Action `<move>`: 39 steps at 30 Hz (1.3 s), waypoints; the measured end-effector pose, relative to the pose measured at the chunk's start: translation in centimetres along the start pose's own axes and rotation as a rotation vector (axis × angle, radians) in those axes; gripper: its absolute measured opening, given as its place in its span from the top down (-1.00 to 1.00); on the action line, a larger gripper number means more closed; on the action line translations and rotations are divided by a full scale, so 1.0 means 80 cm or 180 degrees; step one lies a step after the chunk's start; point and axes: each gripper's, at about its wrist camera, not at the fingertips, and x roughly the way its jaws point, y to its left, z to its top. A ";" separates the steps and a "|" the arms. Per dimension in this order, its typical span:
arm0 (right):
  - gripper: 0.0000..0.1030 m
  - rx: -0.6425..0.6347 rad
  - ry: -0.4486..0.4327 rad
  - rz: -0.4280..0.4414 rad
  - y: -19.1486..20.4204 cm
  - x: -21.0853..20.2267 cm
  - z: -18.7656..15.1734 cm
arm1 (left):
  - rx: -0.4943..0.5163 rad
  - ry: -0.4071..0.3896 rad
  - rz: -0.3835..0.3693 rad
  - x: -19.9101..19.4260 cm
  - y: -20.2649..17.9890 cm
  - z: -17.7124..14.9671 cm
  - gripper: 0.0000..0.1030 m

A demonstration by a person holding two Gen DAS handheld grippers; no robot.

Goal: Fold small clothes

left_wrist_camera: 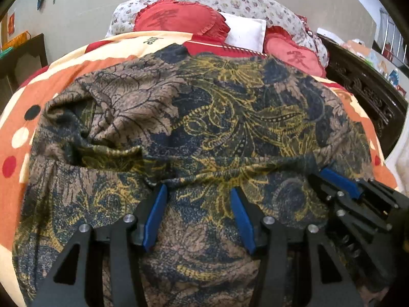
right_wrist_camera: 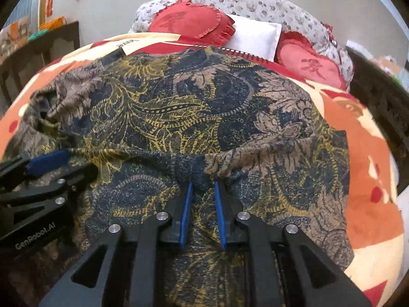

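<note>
My left gripper (left_wrist_camera: 198, 189) gapes wide, my right gripper (right_wrist_camera: 203, 184) narrows on the patterned garment's (left_wrist_camera: 204, 117) folded edge; both should pinch evenly before lifting.

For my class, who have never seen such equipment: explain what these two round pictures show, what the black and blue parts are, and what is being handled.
A person holds a two-finger gripper in each hand, each with its own wide-angle camera looking along the fingers. One picture comes from the left gripper, whose jaws stand open over a patterned garment. The other comes from the right gripper, its jaws nearly closed, seemingly pinching a fold. The garment lies on an orange bedspread, with red cushions behind.
</note>
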 end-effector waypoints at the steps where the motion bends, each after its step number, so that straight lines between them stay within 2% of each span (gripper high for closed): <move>1: 0.65 0.0058 -0.0001 0.0075 -0.004 0.000 0.000 | 0.0018 -0.0001 0.0029 0.000 0.002 0.001 -0.06; 3: 0.65 0.0086 0.0004 0.0118 -0.009 0.007 0.004 | 0.0058 -0.0001 0.0080 0.001 0.000 0.002 -0.06; 9: 0.64 -0.0078 -0.0034 -0.0062 0.004 0.002 -0.001 | 0.0037 -0.0008 0.0040 0.005 -0.011 -0.005 -0.06; 23: 0.64 0.0054 -0.0036 0.0121 -0.011 0.010 0.006 | 0.0033 -0.0014 0.0043 0.004 -0.009 -0.003 -0.08; 39: 0.64 0.0027 -0.0041 0.0119 -0.011 0.007 0.007 | 0.0060 -0.0008 0.0062 0.004 -0.010 -0.004 -0.10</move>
